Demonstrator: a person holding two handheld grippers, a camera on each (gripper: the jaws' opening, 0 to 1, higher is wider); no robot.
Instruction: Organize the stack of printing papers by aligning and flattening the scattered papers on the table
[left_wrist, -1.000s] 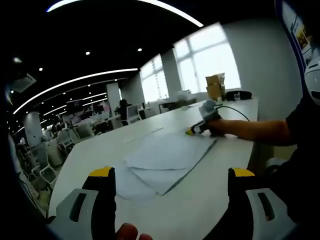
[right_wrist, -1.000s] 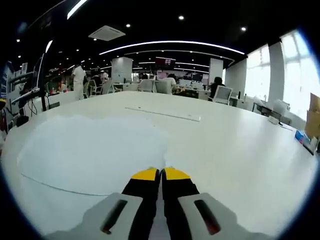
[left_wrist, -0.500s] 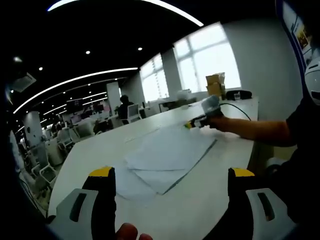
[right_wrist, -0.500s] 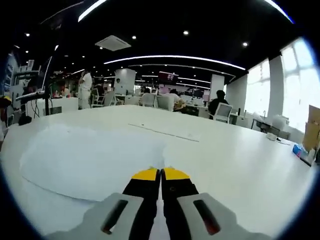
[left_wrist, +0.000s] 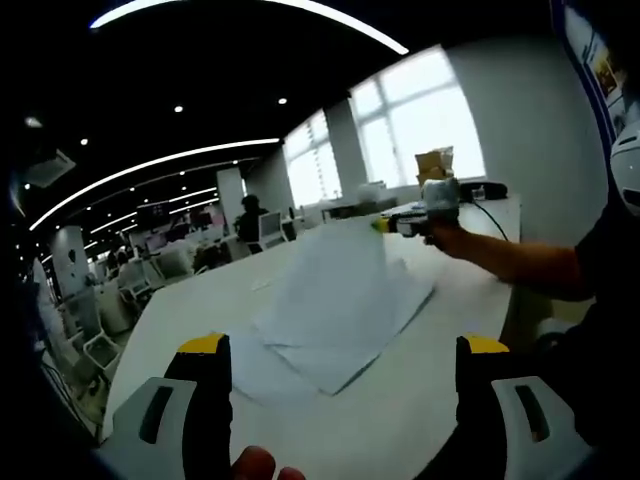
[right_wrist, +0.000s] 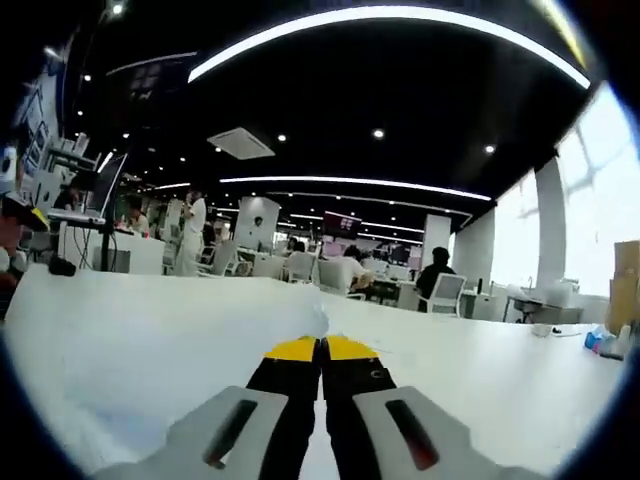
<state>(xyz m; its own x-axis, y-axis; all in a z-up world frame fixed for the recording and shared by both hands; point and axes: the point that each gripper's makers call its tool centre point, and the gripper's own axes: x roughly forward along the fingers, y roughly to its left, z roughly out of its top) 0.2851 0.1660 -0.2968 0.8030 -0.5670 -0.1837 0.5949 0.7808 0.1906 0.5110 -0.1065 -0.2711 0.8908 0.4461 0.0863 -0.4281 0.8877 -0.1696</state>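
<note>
Your left tool sits at the bottom of the left gripper view with its jaws spread wide and nothing between them, hovering over the near part of the white desk. Just beyond it, in the middle of the frame, the loose printing papers lie fanned out of line on the desk, corners poking past one another.

Farther off, toward the upper right, your right tool has its jaws pressed together on the far edge of the top sheet and holds that edge up off the stack. In the right gripper view the yellow-tipped jaws meet at the bottom centre, and the lifted sheet spreads across the lower left.

The paper looks thin, light and limp. It bows under its own weight, so a single sheet should sag and drift rather than stay flat. It is likely to crease if pinched hard or pulled sharply, and sheets will probably slide easily over each other. Take hold near an edge or corner, and use the free left tool to steady the lower sheets while you square them.

Beyond the desk are windows and a cardboard box.
</note>
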